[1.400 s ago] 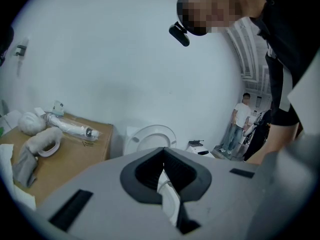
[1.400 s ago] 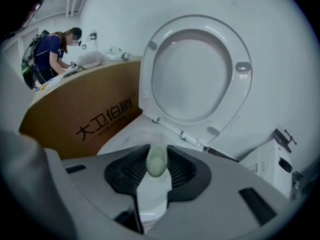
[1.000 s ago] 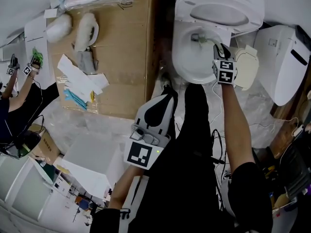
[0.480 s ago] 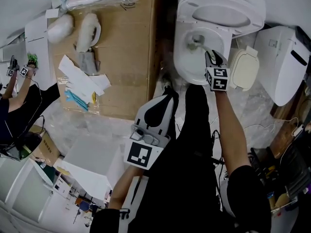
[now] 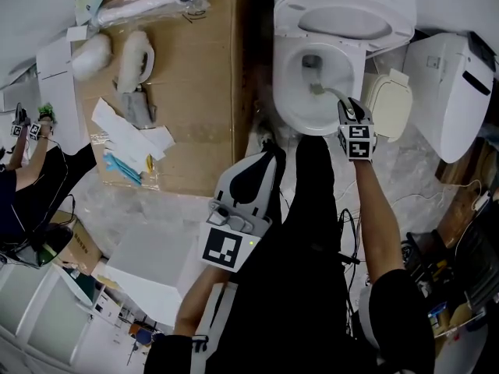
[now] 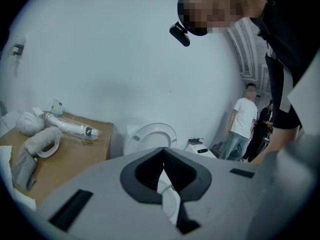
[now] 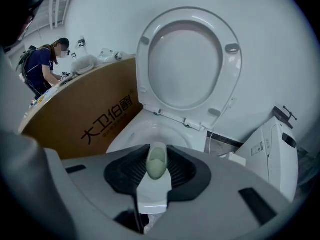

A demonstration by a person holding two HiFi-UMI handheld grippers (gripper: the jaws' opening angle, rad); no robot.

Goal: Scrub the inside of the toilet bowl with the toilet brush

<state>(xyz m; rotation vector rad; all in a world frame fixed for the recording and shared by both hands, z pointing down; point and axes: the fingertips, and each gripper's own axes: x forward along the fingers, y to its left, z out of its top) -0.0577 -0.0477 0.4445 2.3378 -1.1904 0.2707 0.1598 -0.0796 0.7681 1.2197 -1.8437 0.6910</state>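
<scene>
The white toilet point(image 5: 290, 107) stands at the top of the head view with its seat and lid point(image 5: 343, 14) raised. My right gripper point(image 5: 348, 107) hovers over the bowl's near right rim, shut on the toilet brush handle point(image 5: 334, 93). The brush head point(image 5: 315, 88) is down inside the bowl. In the right gripper view the pale handle end point(image 7: 156, 163) sits clamped between the pads, with the bowl point(image 7: 150, 130) and raised seat point(image 7: 187, 64) beyond. My left gripper point(image 5: 269, 154) is held low by the person's body, shut and holding nothing, away from the toilet.
A cardboard box point(image 5: 203, 92) with wrapped parts and papers stands just left of the toilet. A cream lid point(image 5: 390, 104) and a white unit point(image 5: 452, 92) lie to its right. Cables trail on the plastic-covered floor. One person point(image 5: 23, 162) works at far left, others point(image 6: 242, 121) stand behind.
My right gripper swung left over the bowl and then back toward the near right rim. The brush head moved from the far part of the bowl toward the near side. The left gripper stayed put.
</scene>
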